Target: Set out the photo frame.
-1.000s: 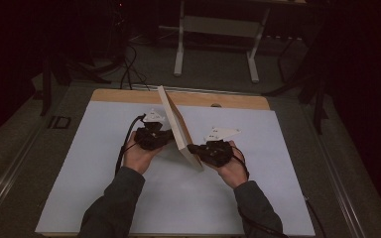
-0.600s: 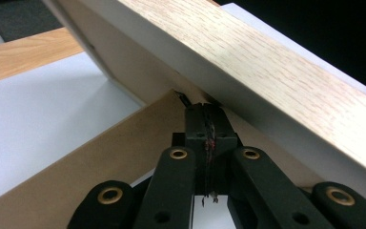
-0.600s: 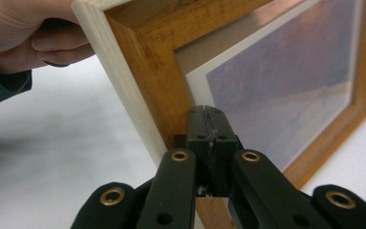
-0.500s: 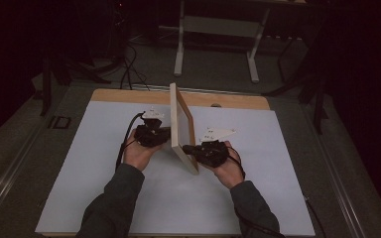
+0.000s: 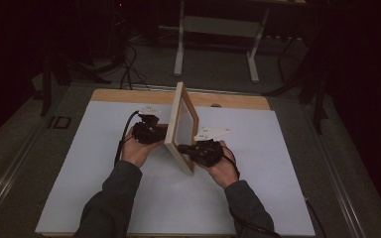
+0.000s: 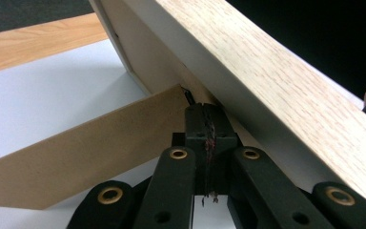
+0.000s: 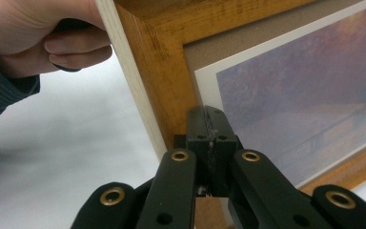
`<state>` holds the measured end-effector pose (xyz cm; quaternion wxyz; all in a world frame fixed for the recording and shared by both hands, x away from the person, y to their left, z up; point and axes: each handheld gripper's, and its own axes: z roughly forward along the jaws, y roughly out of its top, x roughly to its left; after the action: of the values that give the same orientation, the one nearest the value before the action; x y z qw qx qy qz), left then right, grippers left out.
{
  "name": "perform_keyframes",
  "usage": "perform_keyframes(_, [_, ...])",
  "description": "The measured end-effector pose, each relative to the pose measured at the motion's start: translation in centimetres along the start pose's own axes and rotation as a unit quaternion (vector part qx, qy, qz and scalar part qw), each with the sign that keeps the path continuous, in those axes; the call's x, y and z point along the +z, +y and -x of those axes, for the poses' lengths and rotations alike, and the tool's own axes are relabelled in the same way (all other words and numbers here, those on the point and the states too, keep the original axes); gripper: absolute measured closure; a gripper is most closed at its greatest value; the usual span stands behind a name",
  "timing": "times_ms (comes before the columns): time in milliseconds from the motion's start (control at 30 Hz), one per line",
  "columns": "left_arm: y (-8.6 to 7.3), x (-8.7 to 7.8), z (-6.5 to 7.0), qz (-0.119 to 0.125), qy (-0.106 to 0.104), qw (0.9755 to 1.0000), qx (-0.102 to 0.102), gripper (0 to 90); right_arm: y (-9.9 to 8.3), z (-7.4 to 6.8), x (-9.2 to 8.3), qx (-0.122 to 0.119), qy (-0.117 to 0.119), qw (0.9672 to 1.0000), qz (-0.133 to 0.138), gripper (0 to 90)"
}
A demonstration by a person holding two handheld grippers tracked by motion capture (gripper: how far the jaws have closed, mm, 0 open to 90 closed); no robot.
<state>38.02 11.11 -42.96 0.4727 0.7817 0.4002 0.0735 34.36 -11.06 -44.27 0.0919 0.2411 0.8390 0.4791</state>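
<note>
Left gripper (image 5: 149,132), jaws pressed together with nothing between them, tips set against the back of the wooden picture frame (image 5: 181,127) beside its brown easel stand (image 6: 86,157). Frame stood upright on its lower edge on the white table cover (image 5: 79,173) near the middle of the table, between both hands; a second earlier leaned over toward the left with its top tilted, half a second earlier already close to vertical, now turned so the glazed front with the bluish print (image 7: 305,90) faced right. Right gripper (image 5: 188,148), jaws likewise closed on nothing, tips pushed against the frame's front at its lower near corner. Both hands kept close to the frame throughout, little shifted across the three moments.
</note>
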Motion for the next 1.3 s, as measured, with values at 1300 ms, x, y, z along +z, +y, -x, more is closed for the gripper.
perform_keyframes(1300, [-0.1, -4.0, -2.0, 0.072, 0.029, 0.9950, -0.063, 62.3, -0.1, 0.3, 0.4, 0.009, -0.020, 0.9997, -0.007, 84.0])
